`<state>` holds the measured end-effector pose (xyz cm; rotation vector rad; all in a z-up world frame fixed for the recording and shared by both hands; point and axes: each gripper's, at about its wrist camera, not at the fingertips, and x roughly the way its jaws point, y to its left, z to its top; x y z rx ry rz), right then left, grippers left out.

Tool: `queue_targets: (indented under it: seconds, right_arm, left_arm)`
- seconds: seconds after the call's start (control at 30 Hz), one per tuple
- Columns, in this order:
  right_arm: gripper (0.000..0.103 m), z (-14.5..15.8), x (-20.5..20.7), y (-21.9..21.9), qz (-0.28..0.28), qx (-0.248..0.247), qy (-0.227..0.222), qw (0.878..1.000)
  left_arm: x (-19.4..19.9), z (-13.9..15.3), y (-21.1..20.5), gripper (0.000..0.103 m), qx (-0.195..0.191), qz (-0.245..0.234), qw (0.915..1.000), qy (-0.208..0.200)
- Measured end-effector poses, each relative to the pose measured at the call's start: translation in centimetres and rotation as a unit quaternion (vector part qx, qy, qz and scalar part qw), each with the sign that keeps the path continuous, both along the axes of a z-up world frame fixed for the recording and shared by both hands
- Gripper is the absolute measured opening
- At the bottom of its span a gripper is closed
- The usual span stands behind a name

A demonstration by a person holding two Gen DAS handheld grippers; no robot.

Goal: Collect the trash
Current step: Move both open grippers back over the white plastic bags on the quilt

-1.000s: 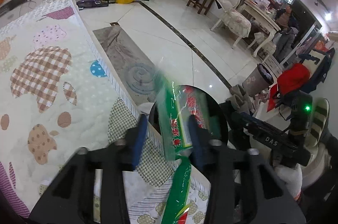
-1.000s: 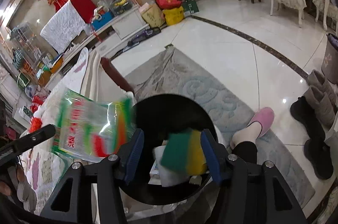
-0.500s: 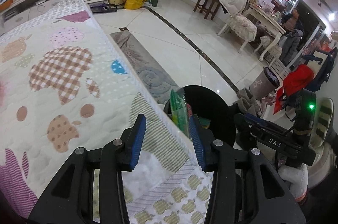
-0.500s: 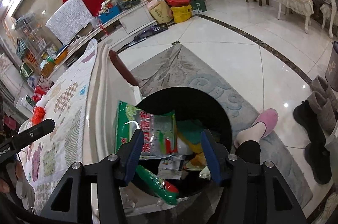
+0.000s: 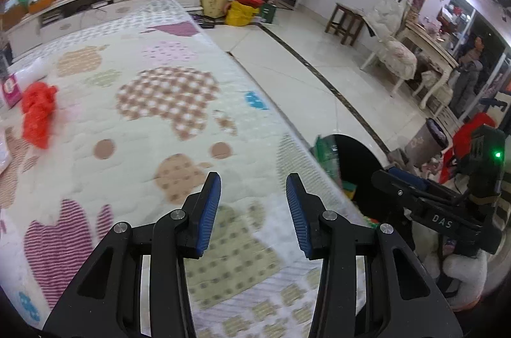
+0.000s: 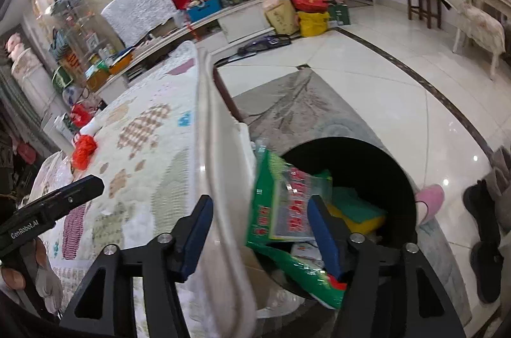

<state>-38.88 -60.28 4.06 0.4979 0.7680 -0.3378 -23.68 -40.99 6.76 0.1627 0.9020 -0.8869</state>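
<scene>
Both grippers now hang empty: the left gripper (image 5: pixel 253 204) has swung back over the quilted bed (image 5: pixel 134 114), its fingers moderately apart, while the right gripper (image 6: pixel 259 228) has just been opening. Green-and-red snack wrappers (image 6: pixel 284 210) released earlier now lie crumpled in the black bin (image 6: pixel 377 165) beside the bed.

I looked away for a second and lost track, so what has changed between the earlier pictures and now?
Both grippers let go of their trash. The green wrapper left the left gripper, and the green-and-yellow sponge left the right gripper, whose jaws have just been opening; both now lie in the black bin. Both views swung toward the patterned quilt. The red bag stays put.
</scene>
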Motion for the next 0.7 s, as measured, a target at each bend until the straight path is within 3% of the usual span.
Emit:
queue_targets:
  seconds: [0.7]
  right_arm:
    - [0.065,0.6,11.0,12.2,0.148,-0.018,-0.001,0.989]
  left_arm:
    - [4.5,-1.0,11.8,0.041,0.017,0.123,0.992,-0.024]
